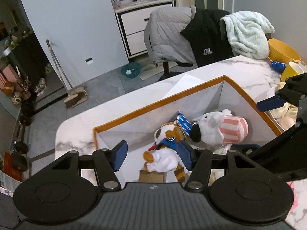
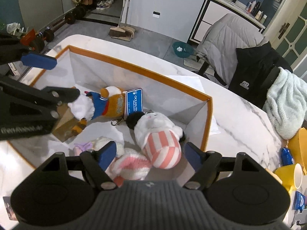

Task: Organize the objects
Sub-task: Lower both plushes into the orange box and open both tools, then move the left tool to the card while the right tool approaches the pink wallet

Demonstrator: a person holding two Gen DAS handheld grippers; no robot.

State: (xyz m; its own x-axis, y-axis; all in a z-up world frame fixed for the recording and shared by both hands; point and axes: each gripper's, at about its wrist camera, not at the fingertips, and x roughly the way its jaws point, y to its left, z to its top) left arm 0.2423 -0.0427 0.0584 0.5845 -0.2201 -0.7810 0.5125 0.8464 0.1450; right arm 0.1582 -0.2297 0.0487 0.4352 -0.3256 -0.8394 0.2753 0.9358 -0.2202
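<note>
An orange-rimmed white box (image 1: 157, 103) (image 2: 134, 65) stands on the marble table. In it lie a brown plush in a blue vest (image 1: 168, 134) (image 2: 115, 103) with a blue tag, a white plush with pink stripes (image 1: 220, 128) (image 2: 159, 134), a fluffy pink-and-white plush (image 2: 130, 164) and a small cardboard box (image 1: 151, 176) (image 2: 65, 128). My left gripper (image 1: 153, 156) (image 2: 51, 78) hangs open above the brown plush, touching nothing. Above the striped plush my right gripper (image 2: 150, 154) (image 1: 259, 124) is open too, its pads clear of the toy.
A yellow bowl (image 1: 282, 49), a yellow cup (image 1: 291, 70) (image 2: 291, 174) and a dish of food (image 1: 284, 118) crowd the table's right side. White paper (image 1: 184, 84) lies behind the box. A chair with a grey jacket (image 1: 168, 36) and a pale towel (image 1: 247, 34) stands beyond.
</note>
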